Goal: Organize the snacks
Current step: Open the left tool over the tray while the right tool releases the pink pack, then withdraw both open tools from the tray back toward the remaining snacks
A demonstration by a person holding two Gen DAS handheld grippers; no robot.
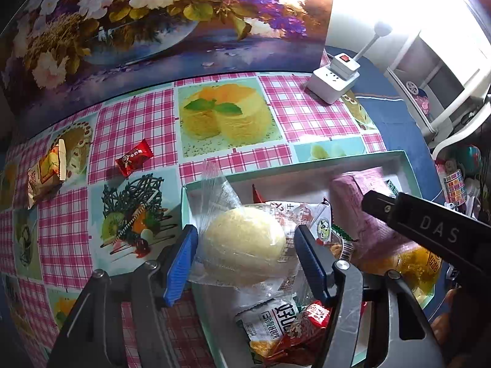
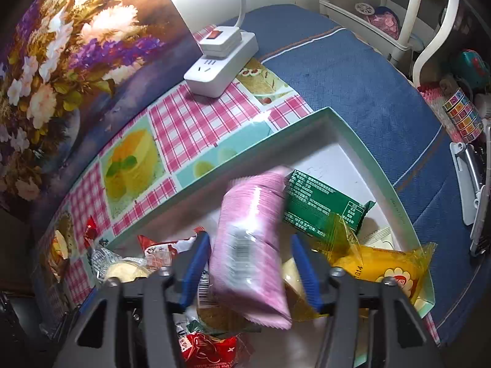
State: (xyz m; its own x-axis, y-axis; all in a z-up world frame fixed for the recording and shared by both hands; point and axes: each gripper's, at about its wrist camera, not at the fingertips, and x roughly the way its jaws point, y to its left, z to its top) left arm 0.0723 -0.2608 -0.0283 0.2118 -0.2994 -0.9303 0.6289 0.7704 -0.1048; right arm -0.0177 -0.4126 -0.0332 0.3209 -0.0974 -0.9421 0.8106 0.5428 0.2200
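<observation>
1. Snack box [image 1: 408, 165]: shallow teal-rimmed tray with a white inside, on the table at 5 o'clock in the left wrist view. Most snacks are piled in it.
2. Left gripper [image 1: 245, 247]: blue pads spread, one on each side of a round pale-yellow cake in clear wrap [image 1: 244, 242]. The cake sits over the box's left wall; gaps show between pads and wrapper, so no pinch.
3. Right gripper [image 2: 250, 265]: fingers spread around a pink wrapped pack [image 2: 251, 245]. The pack is motion-blurred and tilted, its top toward 12 o'clock; I cannot tell if the pads touch it.
4. In the box, right wrist view: green packet [image 2: 322, 205] at 2 o'clock from the pink pack, yellow-orange bag [image 2: 386, 270] at 3 o'clock, red wrapper [image 2: 208, 349] at 6 o'clock.
5. Outside the box, left wrist view: red candy [image 1: 134, 158] at 10 o'clock from the cake, and a yellow-white snack packet [image 1: 46, 171] farther out at 9 o'clock, both on the checked dessert-print tablecloth [image 1: 138, 122].
6. White power strip [image 1: 333, 82] with an adapter plugged in, at 1 o'clock at the table's far edge.
7. Flower-print backdrop [image 1: 122, 15] stands behind the table, at 11 o'clock.
</observation>
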